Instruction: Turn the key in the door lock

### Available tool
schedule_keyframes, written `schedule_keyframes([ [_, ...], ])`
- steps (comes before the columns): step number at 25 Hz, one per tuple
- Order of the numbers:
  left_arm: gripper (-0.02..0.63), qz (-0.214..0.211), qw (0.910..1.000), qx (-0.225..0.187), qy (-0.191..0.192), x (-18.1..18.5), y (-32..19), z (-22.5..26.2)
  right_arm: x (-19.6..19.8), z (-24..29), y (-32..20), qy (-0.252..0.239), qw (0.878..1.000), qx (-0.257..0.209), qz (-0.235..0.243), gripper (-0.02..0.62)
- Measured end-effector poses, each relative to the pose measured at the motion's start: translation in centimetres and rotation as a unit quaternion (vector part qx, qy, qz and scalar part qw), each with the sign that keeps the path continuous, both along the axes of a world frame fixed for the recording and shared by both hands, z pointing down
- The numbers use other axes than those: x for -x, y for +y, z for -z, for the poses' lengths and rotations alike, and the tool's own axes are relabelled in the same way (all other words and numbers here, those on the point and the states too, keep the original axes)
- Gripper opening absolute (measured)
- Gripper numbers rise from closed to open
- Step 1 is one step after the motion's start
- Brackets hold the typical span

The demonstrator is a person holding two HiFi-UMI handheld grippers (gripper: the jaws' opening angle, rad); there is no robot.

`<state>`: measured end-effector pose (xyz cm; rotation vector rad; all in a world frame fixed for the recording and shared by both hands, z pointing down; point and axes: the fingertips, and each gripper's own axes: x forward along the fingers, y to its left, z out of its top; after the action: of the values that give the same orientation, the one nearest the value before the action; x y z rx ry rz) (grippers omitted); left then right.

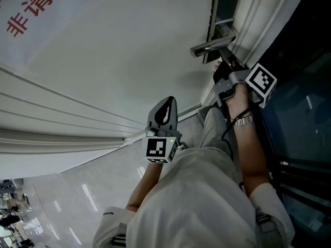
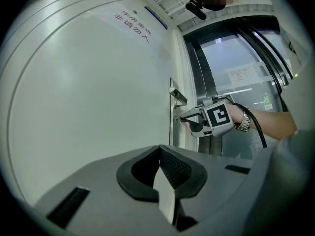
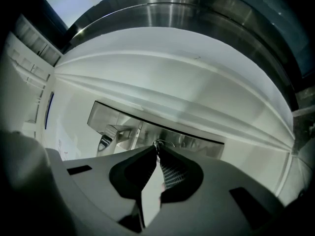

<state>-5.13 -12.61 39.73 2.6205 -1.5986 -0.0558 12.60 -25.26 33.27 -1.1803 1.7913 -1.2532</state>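
The steel lock plate point(image 3: 202, 142) fills the middle of the right gripper view, with its lever handle point(image 3: 109, 134) to the left. My right gripper point(image 3: 156, 148) points level at the plate and is shut on the small key point(image 3: 158, 142) that sticks out of the lock. The left gripper view shows that right gripper point(image 2: 181, 118) from the side, its tips against the plate point(image 2: 172, 129) just under the handle point(image 2: 178, 95). The left gripper point(image 2: 160, 149) hangs back from the white door point(image 2: 88, 97), shut with nothing between its fingers. The head view has the right gripper point(image 1: 223, 66) below the handle point(image 1: 209, 46) and the left gripper point(image 1: 166, 107) near my body.
Red characters point(image 1: 31, 9) are printed on the door. A dark glass panel point(image 1: 305, 112) in a frame stands beside the door's lock edge. A cable runs from the right gripper along the forearm, past a wristwatch point(image 1: 243, 121).
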Motion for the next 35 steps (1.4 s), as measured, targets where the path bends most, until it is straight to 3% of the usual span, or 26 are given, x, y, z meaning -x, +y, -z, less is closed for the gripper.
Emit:
schedule_keyframes([
  [9, 0.009, -0.004, 1.0, -0.004, 0.003, -0.3, -0.1, 0.1, 0.0, -0.3, 0.0, -0.111, 0.993, 0.025, 0.019, 0.029],
  [14, 0.009, -0.006, 1.0, 0.003, 0.001, -0.3, 0.1, -0.3, 0.2, -0.3, 0.0, -0.186, 0.982, 0.04, 0.014, 0.038],
  [17, 0.009, -0.003, 1.0, -0.002, 0.003, -0.2, -0.1, 0.0, 0.1, -0.4, 0.0, -0.206, 0.977, 0.045, 0.005, 0.041],
  [25, 0.009, -0.006, 1.0, -0.003, 0.002, -0.3, -0.2, -0.1, 0.1, -0.1, -0.1, -0.131, 0.991, 0.011, 0.033, 0.049],
  [29, 0.009, -0.012, 0.9999, -0.004, 0.002, -0.8, 0.0, 0.0, 1.1, -0.3, -0.1, -0.101, 0.993, 0.0, 0.058, 0.106],
  [35, 0.009, -0.003, 1.0, -0.001, 0.002, -0.4, 0.1, -0.3, 1.9, -0.2, 0.7, 0.063, 0.994, -0.044, 0.079, 0.133],
])
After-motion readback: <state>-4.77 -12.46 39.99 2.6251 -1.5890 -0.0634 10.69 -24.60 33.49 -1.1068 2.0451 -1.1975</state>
